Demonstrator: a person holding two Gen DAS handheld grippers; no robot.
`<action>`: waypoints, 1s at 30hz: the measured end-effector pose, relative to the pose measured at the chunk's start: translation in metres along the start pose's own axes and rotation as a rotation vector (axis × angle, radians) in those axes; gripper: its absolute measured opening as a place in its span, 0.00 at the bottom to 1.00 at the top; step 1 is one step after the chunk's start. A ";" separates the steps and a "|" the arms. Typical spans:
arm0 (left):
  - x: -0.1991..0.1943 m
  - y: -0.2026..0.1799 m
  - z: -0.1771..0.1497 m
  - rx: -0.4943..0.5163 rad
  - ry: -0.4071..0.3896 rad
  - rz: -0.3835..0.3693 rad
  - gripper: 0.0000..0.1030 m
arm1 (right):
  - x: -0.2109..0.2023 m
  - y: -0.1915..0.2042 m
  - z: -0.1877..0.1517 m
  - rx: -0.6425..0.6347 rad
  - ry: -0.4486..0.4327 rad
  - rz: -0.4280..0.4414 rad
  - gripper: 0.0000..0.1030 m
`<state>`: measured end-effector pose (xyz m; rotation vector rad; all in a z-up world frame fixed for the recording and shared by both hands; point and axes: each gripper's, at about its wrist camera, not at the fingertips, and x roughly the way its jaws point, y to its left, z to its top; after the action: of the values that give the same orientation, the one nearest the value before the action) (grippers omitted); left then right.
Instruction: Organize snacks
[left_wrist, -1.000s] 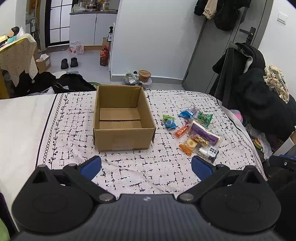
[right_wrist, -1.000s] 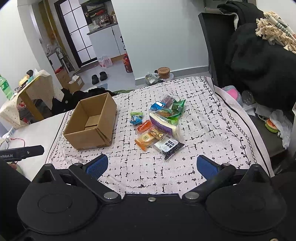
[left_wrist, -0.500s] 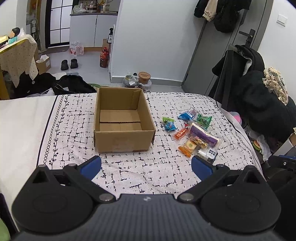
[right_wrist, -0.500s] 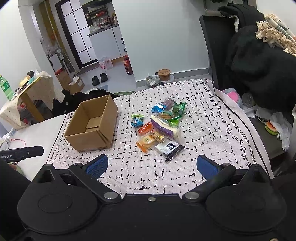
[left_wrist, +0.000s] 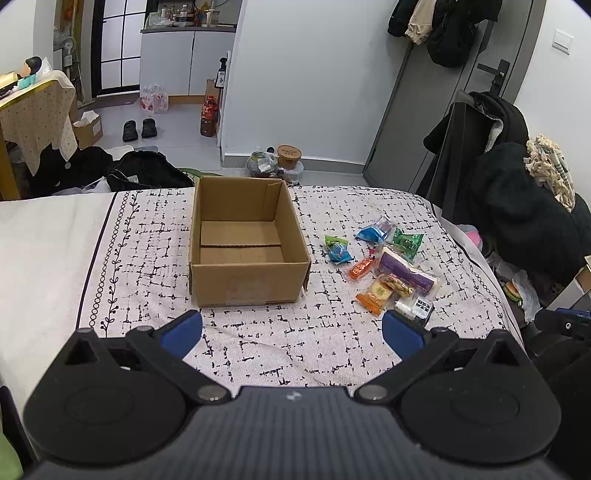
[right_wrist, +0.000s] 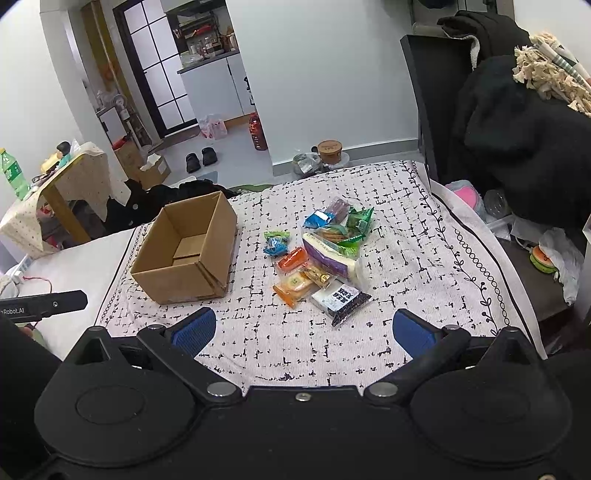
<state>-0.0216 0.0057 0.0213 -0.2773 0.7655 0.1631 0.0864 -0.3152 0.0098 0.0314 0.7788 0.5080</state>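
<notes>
We have both grippers held back over the near edge of the patterned bedspread (right_wrist: 424, 236), nothing picked yet. Left gripper (left_wrist: 291, 332) has its blue fingers spread wide, empty. Right gripper (right_wrist: 303, 332) likewise: fingers wide apart, gripping nothing.

The cardboard box (left_wrist: 245, 243) sits open and empty toward the left-middle of the bedspread, straight ahead of our left gripper. The snack pile (right_wrist: 321, 251) lies just to the right of the box, apart from it, toward the right edge of the bedspread.

The key relation: the pile runs as a loose strip away from us, and its nearest piece, the black-and-white packet (right_wrist: 341, 297), lies ahead of our right gripper, slightly right of centre between its fingers. Its long axis looks diagonal, near-left to far-right. Beside it, toward the box, is the orange packet (right_wrist: 293, 286); behind them is the purple packet (right_wrist: 327, 256).

Our right gripper is clearly the nearer one to the snacks; the left lines up with the box. We judge the next move as right gripper going forward and down on the black-and-white packet, fingers turned across its short side, then left to the box.
</notes>
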 end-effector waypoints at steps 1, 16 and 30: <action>0.000 0.000 0.000 0.001 -0.001 0.000 1.00 | 0.000 0.000 0.000 0.000 -0.001 -0.001 1.00; -0.004 -0.001 0.003 0.000 -0.010 -0.003 1.00 | -0.002 0.002 0.003 -0.003 -0.011 0.004 1.00; -0.003 -0.003 0.003 0.009 -0.014 -0.002 1.00 | 0.000 0.002 0.003 -0.007 -0.017 -0.004 1.00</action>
<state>-0.0214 0.0041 0.0264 -0.2685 0.7520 0.1595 0.0874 -0.3131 0.0122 0.0282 0.7607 0.5063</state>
